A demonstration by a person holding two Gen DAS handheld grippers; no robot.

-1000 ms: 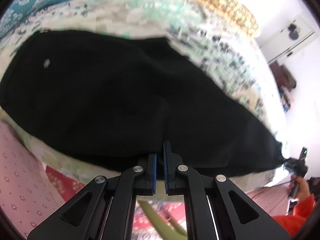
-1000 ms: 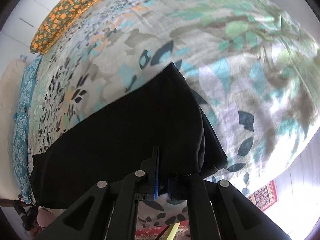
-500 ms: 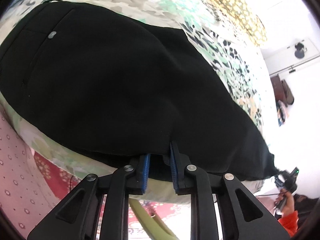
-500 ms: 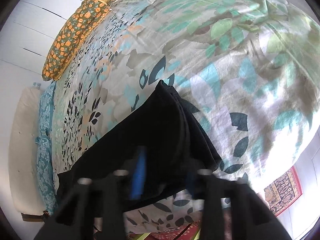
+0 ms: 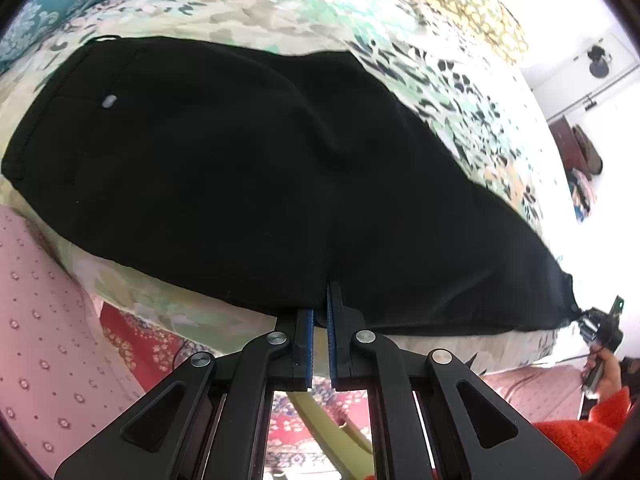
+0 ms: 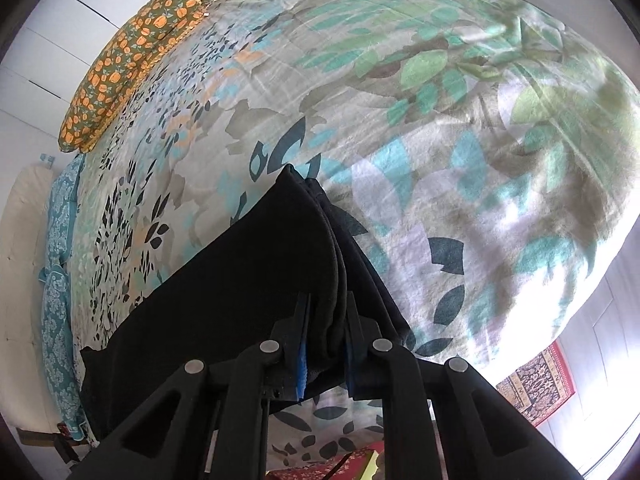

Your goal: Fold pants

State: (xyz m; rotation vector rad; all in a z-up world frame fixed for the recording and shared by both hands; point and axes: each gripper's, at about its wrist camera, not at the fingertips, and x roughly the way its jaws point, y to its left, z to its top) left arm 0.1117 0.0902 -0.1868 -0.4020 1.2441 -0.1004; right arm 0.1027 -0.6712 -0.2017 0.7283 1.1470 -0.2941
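Since a second ago my right gripper (image 6: 324, 344) has gone from nearly shut to parted a little around a bunched fold at the leg end of the black cloth pants (image 5: 248, 176); its jaws have just been opening, then held, cloth pinched between the blue pads; the hem now stands up in a peak where it lay flatter before; left side barely shifted.

Left to right: waist end with a small pale button (image 5: 109, 101) lies at the left on the leaf-print bedspread (image 6: 460, 128); pants stretch flat along the near edge of the bed; my left gripper (image 5: 319, 312) is closed at the near edge of the pants about mid-length, pads almost touching, black cloth edge caught at the tips; further right the legs taper to the far end, where my right gripper pinches them, seen small at the frame edge; orange-flowered pillow (image 6: 132, 60) sits at the far side of the bed, well apart from the pants.
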